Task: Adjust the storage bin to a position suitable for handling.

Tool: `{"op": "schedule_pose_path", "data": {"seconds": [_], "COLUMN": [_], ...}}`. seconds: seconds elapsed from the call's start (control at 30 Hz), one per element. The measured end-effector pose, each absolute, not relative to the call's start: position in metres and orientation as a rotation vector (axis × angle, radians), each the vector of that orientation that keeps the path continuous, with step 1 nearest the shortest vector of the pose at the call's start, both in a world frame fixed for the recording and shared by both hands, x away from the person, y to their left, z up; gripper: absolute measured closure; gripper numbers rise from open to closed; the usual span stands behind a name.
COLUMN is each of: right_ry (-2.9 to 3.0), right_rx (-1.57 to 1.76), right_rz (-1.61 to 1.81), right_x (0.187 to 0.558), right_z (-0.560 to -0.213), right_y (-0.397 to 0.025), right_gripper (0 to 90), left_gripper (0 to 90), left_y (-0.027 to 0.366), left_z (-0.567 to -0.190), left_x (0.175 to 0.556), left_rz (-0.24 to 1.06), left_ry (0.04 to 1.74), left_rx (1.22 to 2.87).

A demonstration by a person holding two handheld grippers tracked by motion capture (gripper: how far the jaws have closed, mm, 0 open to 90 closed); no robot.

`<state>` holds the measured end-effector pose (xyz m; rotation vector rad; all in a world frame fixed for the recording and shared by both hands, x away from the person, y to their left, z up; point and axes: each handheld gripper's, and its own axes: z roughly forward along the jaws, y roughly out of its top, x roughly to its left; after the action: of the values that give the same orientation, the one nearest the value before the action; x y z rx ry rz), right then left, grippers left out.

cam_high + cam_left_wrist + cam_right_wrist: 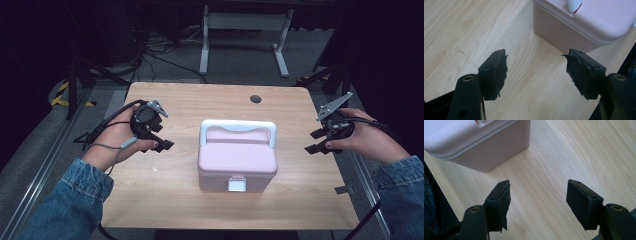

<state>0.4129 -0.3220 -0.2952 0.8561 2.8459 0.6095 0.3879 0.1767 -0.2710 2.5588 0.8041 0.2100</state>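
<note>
The pink rectangular plastic case (pixel 237 162), fitted with a white carrying handle (pixel 238 128) folded flat on its lid and a white front latch (pixel 237 184), stands at the centre of the light wooden worktop (pixel 190 102), latch side toward the near edge. The lid appears closed and the latch seated.

The left claw (pixel 161 141) is held over the worktop to the left of the case, well apart from it. Its jaws are spread and hold nothing; in the left gripper view, bare wood shows between them and a corner of the case lies beyond. The right claw (pixel 316 141) is held at the right edge of the worktop, also clear of the case, jaws released and empty.

Step in hand, by judgement: the approach stage. Neither claw touches the case.

The next move calls for bringing both claws inward. One claw must steady the case body or lid while the other addresses the latch at the near face. The latch tab is small, so the jaw must be aligned squarely with it before closing.
</note>
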Motion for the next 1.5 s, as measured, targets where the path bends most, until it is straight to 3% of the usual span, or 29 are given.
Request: {"op": "schedule_pose_path", "data": {"seconds": [0.8, 1.4, 1.5], "right_ry": [2.853, 2.825, 2.823], "right_rx": [0.85, 0.895, 0.899], "right_rz": [0.631, 0.644, 0.646], "right_x": [0.4, 0.392, 0.392], "right_z": [-0.299, -0.306, -0.307], "right_y": [-0.332, -0.344, -0.343], "right_gripper": [34.6, 33.4, 33.4], "left_gripper": [31.5, 30.8, 32.8], "left_y": [0.102, 0.052, 0.046], "left_z": [-0.255, -0.283, -0.29], "left_x": [0.414, 0.44, 0.44], "left_rz": [0.205, 0.166, 0.239], "left_ry": [0.593, 0.498, 0.42], "left_rx": [2.585, 2.614, 2.673]}}
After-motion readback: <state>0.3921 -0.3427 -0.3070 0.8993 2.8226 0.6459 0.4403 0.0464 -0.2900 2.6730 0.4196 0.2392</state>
